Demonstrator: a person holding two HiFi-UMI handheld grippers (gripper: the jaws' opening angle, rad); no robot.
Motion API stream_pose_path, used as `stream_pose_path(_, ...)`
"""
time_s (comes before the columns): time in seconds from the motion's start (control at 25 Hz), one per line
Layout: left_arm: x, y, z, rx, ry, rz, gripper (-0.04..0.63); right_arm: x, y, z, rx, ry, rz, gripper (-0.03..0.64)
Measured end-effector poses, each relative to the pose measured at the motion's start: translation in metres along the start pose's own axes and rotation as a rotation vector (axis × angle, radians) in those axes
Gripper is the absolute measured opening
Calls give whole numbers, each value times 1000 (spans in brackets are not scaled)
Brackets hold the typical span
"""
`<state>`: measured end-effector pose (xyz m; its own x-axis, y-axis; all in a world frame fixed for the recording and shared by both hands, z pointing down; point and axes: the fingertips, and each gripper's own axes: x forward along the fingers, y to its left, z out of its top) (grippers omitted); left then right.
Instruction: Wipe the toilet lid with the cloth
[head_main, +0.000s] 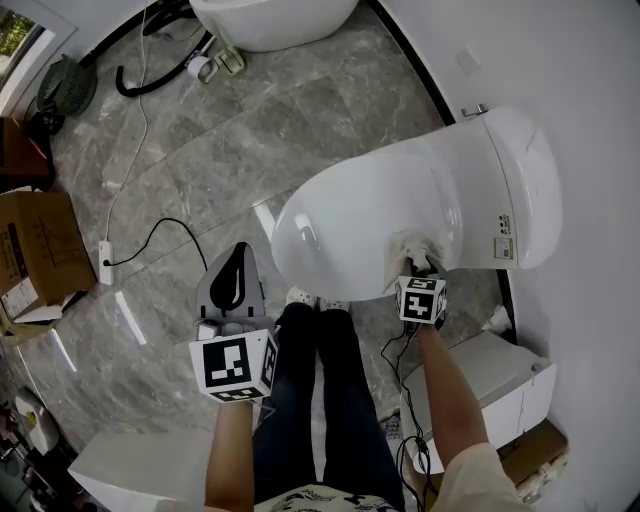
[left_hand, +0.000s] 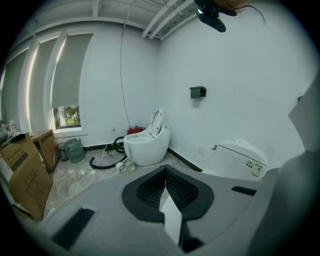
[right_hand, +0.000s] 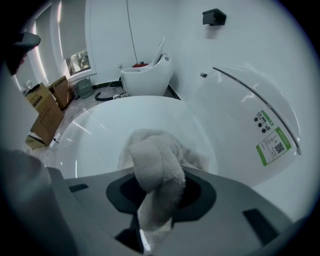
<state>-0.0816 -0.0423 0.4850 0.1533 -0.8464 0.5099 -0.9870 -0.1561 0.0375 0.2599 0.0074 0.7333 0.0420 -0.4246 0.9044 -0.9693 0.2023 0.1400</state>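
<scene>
The white toilet's closed lid (head_main: 350, 215) fills the middle of the head view, and in the right gripper view the lid (right_hand: 115, 125) spreads out ahead of the jaws. A fluffy off-white cloth (head_main: 408, 250) lies bunched on the lid's near right part. My right gripper (head_main: 420, 268) is shut on that cloth (right_hand: 155, 165), which bulges out over the jaws of the right gripper (right_hand: 155, 195). My left gripper (head_main: 232, 272) hangs over the floor left of the bowl, clear of the toilet. The left gripper (left_hand: 165, 175) has its pads together with nothing between them.
The toilet's rear housing (head_main: 520, 180) stands against the right wall. A second toilet (head_main: 270, 15) and a black hose (head_main: 150, 80) are at the far end. Cardboard boxes (head_main: 35, 250) and a power strip with its cable (head_main: 105, 260) lie left. A white box (head_main: 500, 390) sits by my right arm.
</scene>
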Motion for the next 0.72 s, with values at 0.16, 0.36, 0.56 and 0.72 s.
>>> stream_pose_path(0.16, -5, 10, -4, -10, 5, 12, 8, -2, 20, 1, -20, -5, 13, 117)
stream_pose_path(0.36, -10, 24, -5, -23, 1, 29, 8, -3, 46, 6, -31, -3, 27, 117)
stream_pose_path(0.56, -15, 37, -7, -35, 1, 44, 8, -6, 74, 8, -28, -13, 47, 117)
stream_pose_path(0.72, -21, 51, -9, -43, -1, 60, 8, -9, 97, 7, -62, -20, 64, 117)
